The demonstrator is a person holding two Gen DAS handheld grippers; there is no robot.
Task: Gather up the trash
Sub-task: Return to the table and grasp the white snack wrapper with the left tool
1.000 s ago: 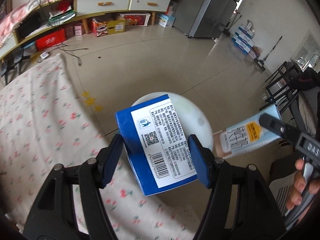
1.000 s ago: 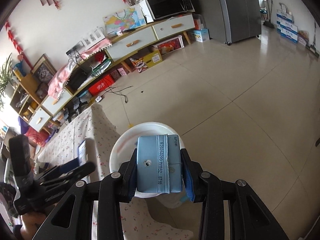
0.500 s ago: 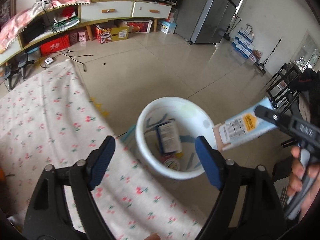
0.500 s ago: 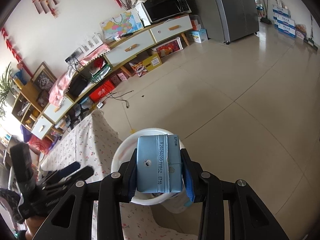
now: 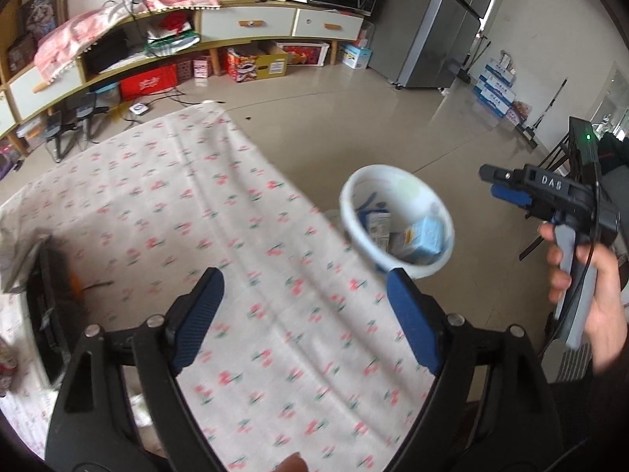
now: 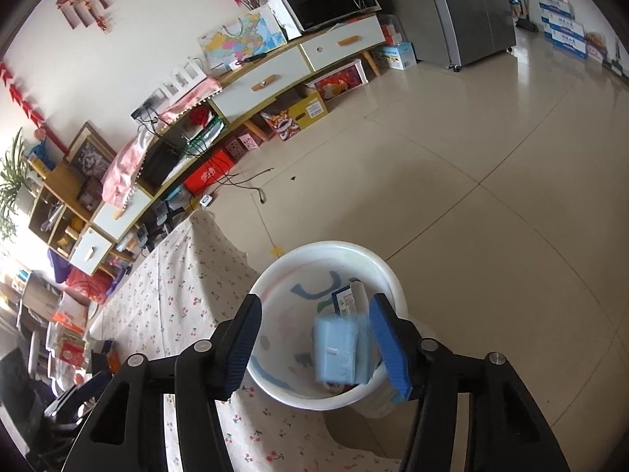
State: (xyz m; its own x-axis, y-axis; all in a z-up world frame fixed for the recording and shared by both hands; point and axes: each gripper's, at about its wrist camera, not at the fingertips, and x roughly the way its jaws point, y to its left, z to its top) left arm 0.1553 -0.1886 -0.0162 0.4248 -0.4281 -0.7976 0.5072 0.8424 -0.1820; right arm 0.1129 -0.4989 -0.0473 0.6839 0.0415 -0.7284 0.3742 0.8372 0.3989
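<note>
Since a second ago both cartons have left the jaws and now lie in the white bin (image 6: 387, 275), and the left gripper (image 5: 302, 306) has swung over the bench.

The right gripper (image 6: 314, 338) hangs above the bin, its jaws opening and released; the light blue carton (image 6: 336, 350) is blurred inside the bin between and beyond the two pads, touching neither, its long axis running away from the camera. Past it leans the dark blue box (image 6: 346, 301), its white printed label too small to read. The left jaws are opening too, with nothing between them but the cherry-print cloth (image 5: 236, 236) on the bench. In the left wrist view the right gripper's body reads "DAS", with a hand (image 5: 589, 287) on its grip.
</note>
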